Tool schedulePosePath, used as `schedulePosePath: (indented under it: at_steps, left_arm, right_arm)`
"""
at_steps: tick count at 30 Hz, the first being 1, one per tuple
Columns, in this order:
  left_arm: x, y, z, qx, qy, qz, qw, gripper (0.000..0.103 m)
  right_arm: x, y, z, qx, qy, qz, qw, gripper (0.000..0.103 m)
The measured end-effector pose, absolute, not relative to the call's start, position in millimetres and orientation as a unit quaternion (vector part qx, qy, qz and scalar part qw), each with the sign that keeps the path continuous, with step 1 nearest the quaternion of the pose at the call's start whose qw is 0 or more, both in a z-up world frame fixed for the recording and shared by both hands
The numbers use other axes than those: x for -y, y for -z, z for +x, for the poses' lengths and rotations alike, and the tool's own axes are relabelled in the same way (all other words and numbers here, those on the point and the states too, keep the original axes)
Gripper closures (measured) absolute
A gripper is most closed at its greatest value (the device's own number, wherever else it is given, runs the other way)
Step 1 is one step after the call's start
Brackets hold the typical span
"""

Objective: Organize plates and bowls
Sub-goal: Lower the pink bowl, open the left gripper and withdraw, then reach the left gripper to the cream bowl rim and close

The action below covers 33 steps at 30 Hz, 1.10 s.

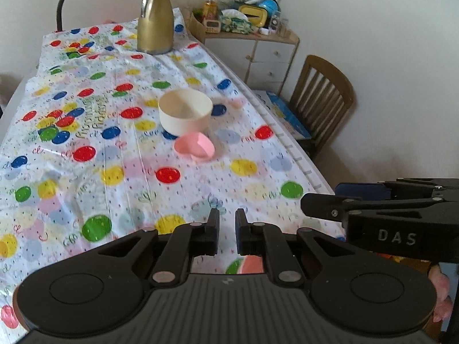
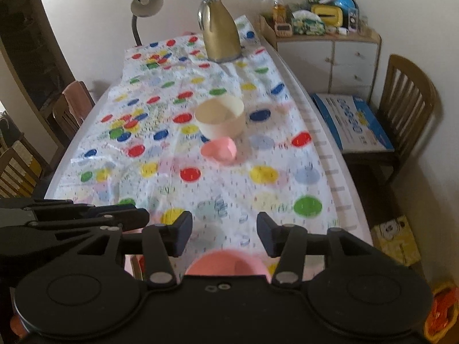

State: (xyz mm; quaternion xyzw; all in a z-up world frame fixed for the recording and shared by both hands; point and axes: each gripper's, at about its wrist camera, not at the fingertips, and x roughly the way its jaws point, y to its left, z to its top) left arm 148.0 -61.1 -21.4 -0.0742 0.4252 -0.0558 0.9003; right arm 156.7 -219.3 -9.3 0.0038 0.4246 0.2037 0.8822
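Low in frame, the left claw [image 1: 227, 223] sits together, the right claw [image 2: 224, 229] apart, both empty, the cream bowl [image 1: 185, 113] and pink bowl [image 1: 195, 146] at centre.

**Table surface: spotted cloth, four items on it**

A long table [image 2: 327, 154] carries a white cloth [image 1: 120, 154] printed with coloured dots, creased in places. On the cloth stand a cream bowl [image 1: 186, 113] mid-table, a small pink bowl [image 1: 195, 146] just beside it on the near side, and a gold jug [image 1: 155, 18] at the far end. A pink dish [image 2: 226, 263] lies at the near edge, partly hidden.
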Motion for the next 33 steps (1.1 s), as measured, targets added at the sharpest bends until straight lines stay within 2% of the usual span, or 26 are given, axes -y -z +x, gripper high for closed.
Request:
schedulePosePath:
  at_steps: [3,5,8,10,12,13,14,16,26,30,33]
  left_arm:
    - [58,19,162,-0.421,0.044,-0.082,0.902,0.093]
    - [56,17,173,-0.419,0.037,-0.085,0.903,0.093]
    - [52,15,191,-0.416,0.022,-0.095,0.904,0.092]
    - [49,16,205,-0.417,0.011,-0.102,0.903,0.086]
    - [44,19,219,-0.418,-0.004,-0.109,0.902,0.074]
    - [42,20,226,-0.418,-0.013,-0.111,0.902,0.062]
    - [41,21,231,-0.417,-0.021,-0.113,0.902,0.046]
    - [37,22,244,-0.410,-0.040,-0.117,0.904,0.035]
    - [20,39,312,-0.411,-0.081,-0.138,0.898,0.030]
    - [13,48,338,-0.412,-0.090,-0.144,0.895,0.024]
    - [7,58,356,-0.418,-0.104,-0.141,0.891,0.024]
  right_arm:
    - [221,4,174,-0.422,-0.212,0.005,0.881,0.051]
    - [221,1,186,-0.419,-0.218,0.004,0.881,0.045]
    - [222,-4,209,-0.413,-0.232,-0.003,0.881,0.042]
    - [222,-6,225,-0.410,-0.240,-0.008,0.880,0.039]
    - [221,-8,241,-0.408,-0.247,-0.011,0.879,0.038]
    - [220,-8,249,-0.408,-0.252,-0.013,0.877,0.035]
    - [219,-8,260,-0.407,-0.257,-0.015,0.876,0.031]
    - [216,-7,275,-0.406,-0.264,-0.021,0.875,0.027]
    - [204,17,363,-0.420,-0.270,-0.021,0.866,0.006]
    - [195,28,388,-0.419,-0.277,-0.036,0.864,0.005]
    - [186,38,410,-0.424,-0.277,-0.040,0.861,0.005]
